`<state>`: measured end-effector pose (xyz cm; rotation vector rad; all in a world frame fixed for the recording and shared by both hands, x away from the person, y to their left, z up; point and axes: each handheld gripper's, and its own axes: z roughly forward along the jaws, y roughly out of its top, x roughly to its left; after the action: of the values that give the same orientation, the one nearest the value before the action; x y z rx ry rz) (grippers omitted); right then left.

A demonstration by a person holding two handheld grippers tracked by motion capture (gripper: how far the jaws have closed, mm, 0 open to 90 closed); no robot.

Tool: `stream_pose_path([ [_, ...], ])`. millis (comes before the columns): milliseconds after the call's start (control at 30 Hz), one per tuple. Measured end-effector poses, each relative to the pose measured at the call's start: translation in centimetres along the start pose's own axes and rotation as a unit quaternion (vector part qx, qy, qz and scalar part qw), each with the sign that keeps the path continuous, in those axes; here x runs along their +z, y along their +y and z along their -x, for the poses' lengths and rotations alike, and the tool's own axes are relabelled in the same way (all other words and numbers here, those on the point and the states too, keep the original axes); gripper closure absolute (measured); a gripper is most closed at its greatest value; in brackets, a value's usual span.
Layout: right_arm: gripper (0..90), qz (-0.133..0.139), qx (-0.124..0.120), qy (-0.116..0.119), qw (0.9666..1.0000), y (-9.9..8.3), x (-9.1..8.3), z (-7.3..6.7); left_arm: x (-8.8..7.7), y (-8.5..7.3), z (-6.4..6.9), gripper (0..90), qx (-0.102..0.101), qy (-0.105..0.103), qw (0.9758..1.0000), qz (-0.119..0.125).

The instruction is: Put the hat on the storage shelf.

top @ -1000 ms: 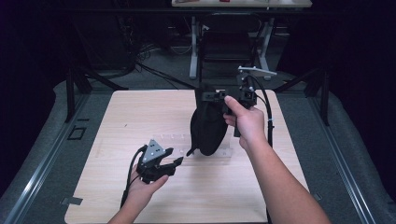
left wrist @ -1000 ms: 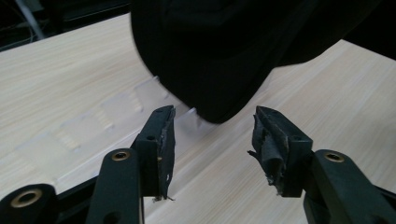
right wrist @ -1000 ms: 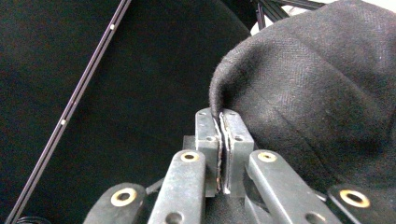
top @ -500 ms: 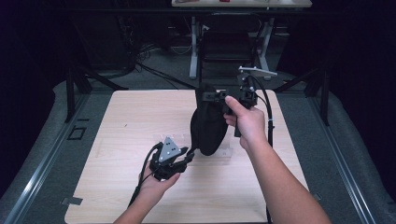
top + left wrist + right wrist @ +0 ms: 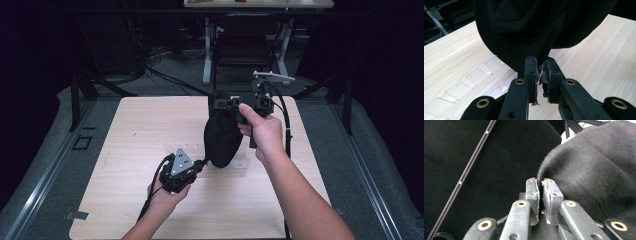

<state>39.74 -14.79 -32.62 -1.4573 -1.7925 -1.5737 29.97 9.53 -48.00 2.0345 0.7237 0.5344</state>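
The black cloth (image 5: 221, 132) is soft, light and limp, so I take it by its edges, not its sagging middle. My right fingers (image 5: 540, 185) pinch its top hem, and it hangs below them over the surface (image 5: 130, 130). My left fingers (image 5: 540, 72) have just closed on its bottom edge; the bulk hangs beyond and above them.

The left tool (image 5: 541, 75) has just been closing its two black jaws on the lower edge of a hanging black fabric garment (image 5: 534, 27) (a fold sits between the pads), above a pale wooden counter (image 5: 599, 55) bearing a clear notched plastic strip (image 5: 471, 80).
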Motion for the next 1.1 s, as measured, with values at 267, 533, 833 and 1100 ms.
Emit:
stream_pose_path([
  [267, 79.2, 0.013, -0.008, 0.003, 0.9999, 0.2, -1.1, -0.7, -0.2, -0.3, -0.2, 83.3, 0.007, 0.005, 1.0, -0.002],
  [533, 77.0, 0.032, -0.021, -0.027, 0.9989, 0.5, -3.2, -0.3, -0.5, -1.3, -0.7, 84.9, 0.016, 0.022, 0.9996, -0.008],
  [833, 76.0, 0.032, -0.023, -0.039, 0.9985, 0.2, -4.0, 0.2, 0.1, -3.6, -1.7, 84.2, -0.004, 0.037, 0.9983, -0.044],
  [1100, 75.9, 0.034, -0.03, -0.056, 0.9974, 0.1, -4.7, 0.4, 0.0, -4.8, -2.5, 83.7, -0.024, 0.026, 0.9988, -0.035],
])
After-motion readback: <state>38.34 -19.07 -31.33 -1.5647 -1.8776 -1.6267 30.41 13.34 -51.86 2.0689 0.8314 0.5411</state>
